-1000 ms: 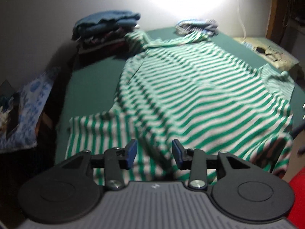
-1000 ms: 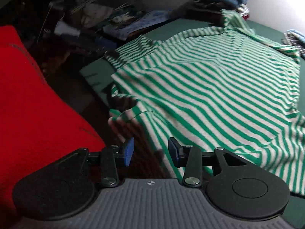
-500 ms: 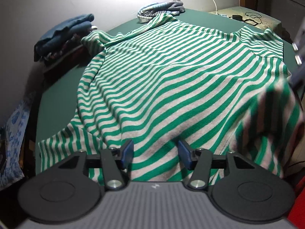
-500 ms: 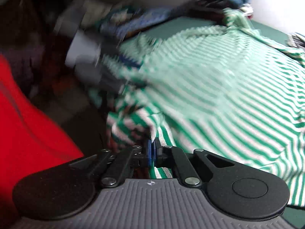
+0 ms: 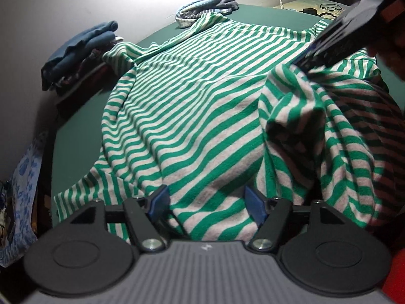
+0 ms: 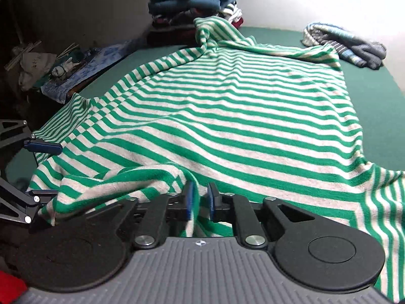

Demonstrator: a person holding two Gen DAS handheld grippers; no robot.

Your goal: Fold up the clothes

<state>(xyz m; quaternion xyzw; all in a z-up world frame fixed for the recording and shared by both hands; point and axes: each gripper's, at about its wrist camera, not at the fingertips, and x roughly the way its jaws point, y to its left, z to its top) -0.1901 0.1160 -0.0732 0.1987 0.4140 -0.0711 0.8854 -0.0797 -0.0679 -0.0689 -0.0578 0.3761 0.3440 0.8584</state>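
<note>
A green-and-white striped shirt point(image 5: 197, 106) point(image 6: 240, 116) lies spread on the green bed point(image 5: 83, 116). My left gripper point(image 5: 205, 202) sits low at its near hem. Its jaws are opening wide, a bulge of hem lies between the pads, and neither pad presses on it. My right gripper point(image 6: 200, 202) has a raised fold of the shirt passing between its pads; its jaws are opening and a gap shows between them. In the left wrist view the right gripper point(image 5: 311, 60) hangs over the shirt's right side with cloth tented up to its tip. The left gripper point(image 6: 38, 172) shows at the left edge of the right wrist view.
A stack of folded clothes point(image 5: 83, 48) point(image 6: 192, 2) stands at the bed's far corner by the wall. A crumpled blue-grey garment point(image 5: 207, 5) point(image 6: 349, 43) lies beyond the shirt. Clutter on a blue patterned cloth point(image 6: 76, 68) fills the floor side. Something red point(image 5: 397, 278) is close by.
The right gripper shut on the shirt's near edge, carried the cloth inward over the shirt, and its jaws have now parted. The left gripper's jaws widened after it sank towards the hem.
</note>
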